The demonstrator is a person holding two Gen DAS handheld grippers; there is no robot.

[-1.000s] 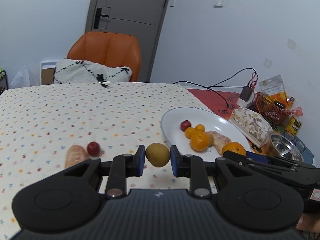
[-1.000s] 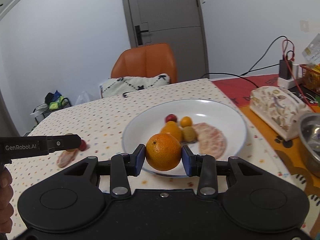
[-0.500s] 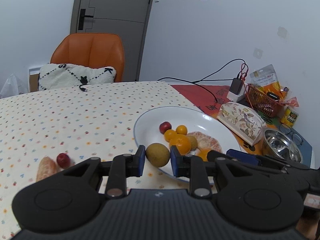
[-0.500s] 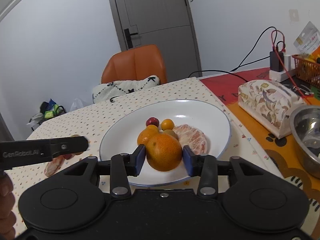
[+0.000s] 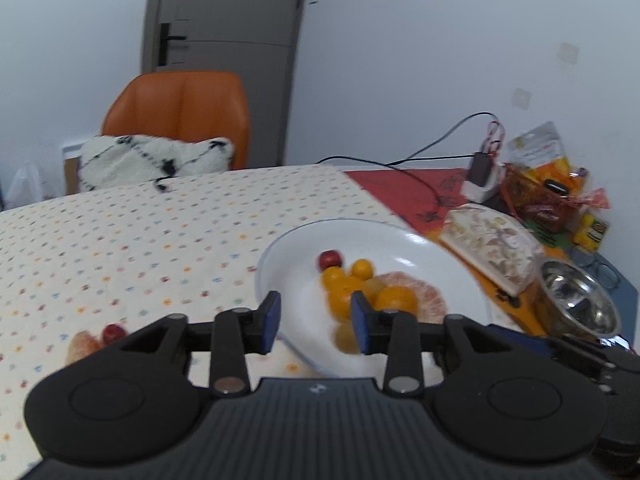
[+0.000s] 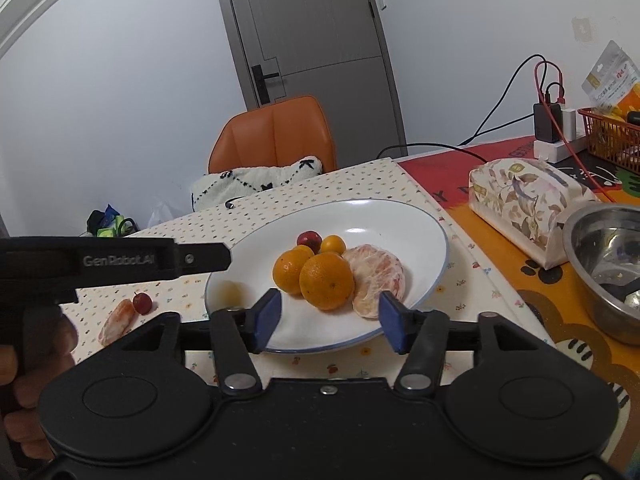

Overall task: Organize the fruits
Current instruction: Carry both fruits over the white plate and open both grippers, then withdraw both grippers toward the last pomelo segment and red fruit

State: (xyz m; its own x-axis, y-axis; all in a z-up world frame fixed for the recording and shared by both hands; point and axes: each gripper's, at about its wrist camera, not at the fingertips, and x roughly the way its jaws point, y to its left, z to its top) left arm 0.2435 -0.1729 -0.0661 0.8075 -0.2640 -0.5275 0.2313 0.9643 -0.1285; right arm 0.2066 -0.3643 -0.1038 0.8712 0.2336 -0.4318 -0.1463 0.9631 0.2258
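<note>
A white plate (image 6: 420,224) holds two oranges (image 6: 326,286), a small orange fruit, a red fruit (image 6: 309,238), a peeled citrus (image 6: 376,278) and a blurred yellow-brown fruit (image 6: 228,292) at its left rim. My right gripper (image 6: 328,322) is open and empty over the plate's near edge. My left gripper (image 5: 316,322) is open and empty above the plate (image 5: 288,248); the blurred yellow-brown fruit (image 5: 344,338) is just below its jaws. On the tablecloth to the left lie a peeled segment (image 6: 116,320) and a small red fruit (image 6: 142,303).
A floral tissue box (image 6: 524,204), a steel bowl (image 6: 608,264), a red basket with snacks (image 6: 612,136) and a power strip with cables stand at the right. An orange chair (image 6: 276,136) with a cushion is behind the table.
Both grippers have opened. The right one released the orange onto the plate beside the other fruit. The left one released the yellow-brown fruit, which now lies blurred at the plate's left rim.
</note>
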